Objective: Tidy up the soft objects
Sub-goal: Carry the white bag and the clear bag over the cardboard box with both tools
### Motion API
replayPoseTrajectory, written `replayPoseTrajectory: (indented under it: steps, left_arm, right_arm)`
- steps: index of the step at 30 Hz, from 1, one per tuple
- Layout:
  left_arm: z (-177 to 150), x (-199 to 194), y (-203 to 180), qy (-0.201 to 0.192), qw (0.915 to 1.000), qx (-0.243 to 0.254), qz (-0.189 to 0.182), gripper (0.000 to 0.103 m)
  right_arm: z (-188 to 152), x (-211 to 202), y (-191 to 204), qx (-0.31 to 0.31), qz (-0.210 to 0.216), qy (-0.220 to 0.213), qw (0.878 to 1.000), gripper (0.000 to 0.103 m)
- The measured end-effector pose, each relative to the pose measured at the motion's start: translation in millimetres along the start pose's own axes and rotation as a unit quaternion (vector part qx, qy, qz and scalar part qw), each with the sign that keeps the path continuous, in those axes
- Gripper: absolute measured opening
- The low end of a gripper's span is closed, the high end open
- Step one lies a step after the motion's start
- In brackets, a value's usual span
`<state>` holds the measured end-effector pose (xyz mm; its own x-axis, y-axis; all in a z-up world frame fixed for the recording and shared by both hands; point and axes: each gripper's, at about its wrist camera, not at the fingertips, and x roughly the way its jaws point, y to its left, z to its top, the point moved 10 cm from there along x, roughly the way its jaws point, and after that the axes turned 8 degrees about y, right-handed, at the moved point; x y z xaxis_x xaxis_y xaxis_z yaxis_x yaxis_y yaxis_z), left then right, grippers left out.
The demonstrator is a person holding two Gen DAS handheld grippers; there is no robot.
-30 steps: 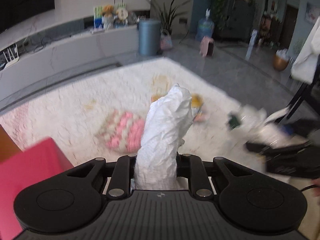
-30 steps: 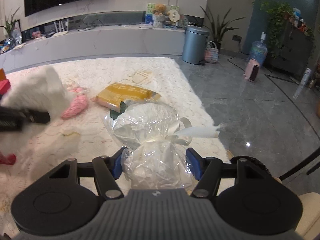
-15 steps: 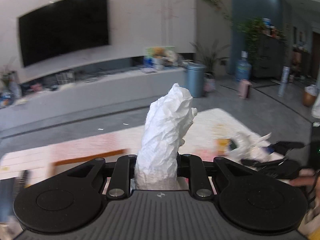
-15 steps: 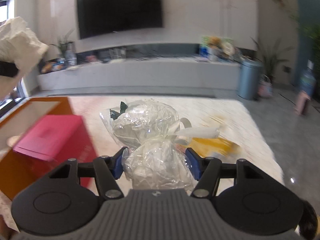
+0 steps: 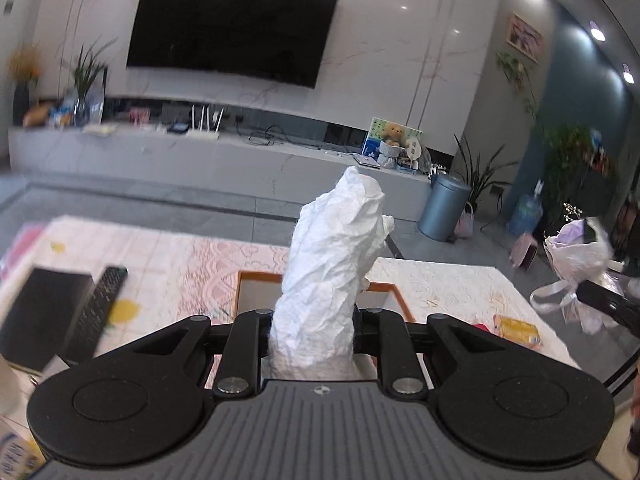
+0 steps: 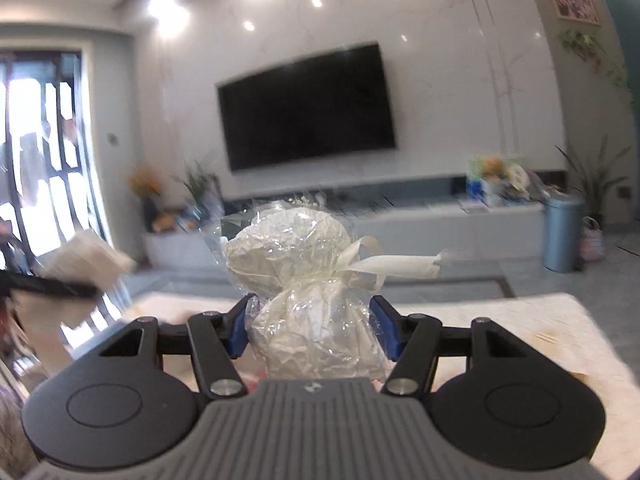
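Observation:
My left gripper (image 5: 313, 330) is shut on a crumpled white paper bundle (image 5: 334, 264) that stands up between the jaws. My right gripper (image 6: 312, 326) is shut on a clear cellophane bag of white stuffing (image 6: 308, 276) tied with a cream ribbon (image 6: 394, 264). Both are held high above the floor. The right gripper and its bag show at the right edge of the left wrist view (image 5: 580, 264). The left gripper and its bundle show blurred at the left of the right wrist view (image 6: 76, 276). An orange-rimmed box (image 5: 256, 284) lies below the left gripper.
A pale patterned rug (image 5: 168, 256) covers the floor, with a black remote (image 5: 100, 304), a black flat object (image 5: 44, 308) and a yellow packet (image 5: 516, 330) on it. Beyond stand a long TV bench (image 5: 224, 160), a wall TV (image 5: 232, 26) and a blue bin (image 5: 444, 208).
Both grippers have risen and tilted up from the rug toward the TV wall, each still holding its bundle. The pink toy and red box have left view.

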<state>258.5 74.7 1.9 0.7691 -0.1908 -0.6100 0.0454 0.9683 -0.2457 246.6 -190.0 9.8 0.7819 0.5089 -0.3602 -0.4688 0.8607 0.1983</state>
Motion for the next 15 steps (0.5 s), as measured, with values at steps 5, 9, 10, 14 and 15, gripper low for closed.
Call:
replayPoseTrajectory:
  steps: [5, 9, 10, 14, 15]
  left_arm:
    - [-10.0, 57.3, 33.5, 0.046, 0.9956, -0.08, -0.013, 0.023]
    - [-27.6, 85.9, 35.5, 0.08, 0.991, -0.086, -0.063, 0.023]
    - [-31.3, 90.9, 31.5, 0.086, 0.9897, -0.082, -0.079, 0.023]
    - [-37.5, 110.9, 28.6, 0.098, 0.993, -0.044, -0.05, 0.023]
    - [-39.7, 114.8, 32.2, 0.101, 0.9934, -0.039, -0.038, 0.023]
  right_arm:
    - [-23.7, 61.8, 71.9, 0.019, 0.033, 0.046, 0.998, 0.061]
    - [-60.7, 116.5, 110.3, 0.006, 0.053, 0.126, 0.991, 0.063]
    - [-67.7, 126.5, 115.2, -0.007, 0.042, 0.142, 0.989, 0.063]
    - [-73.0, 145.8, 114.9, -0.04, -0.009, 0.152, 0.987, 0.06]
    - [-74.3, 147.0, 111.6, -0.031, -0.014, 0.155, 0.987, 0.06]
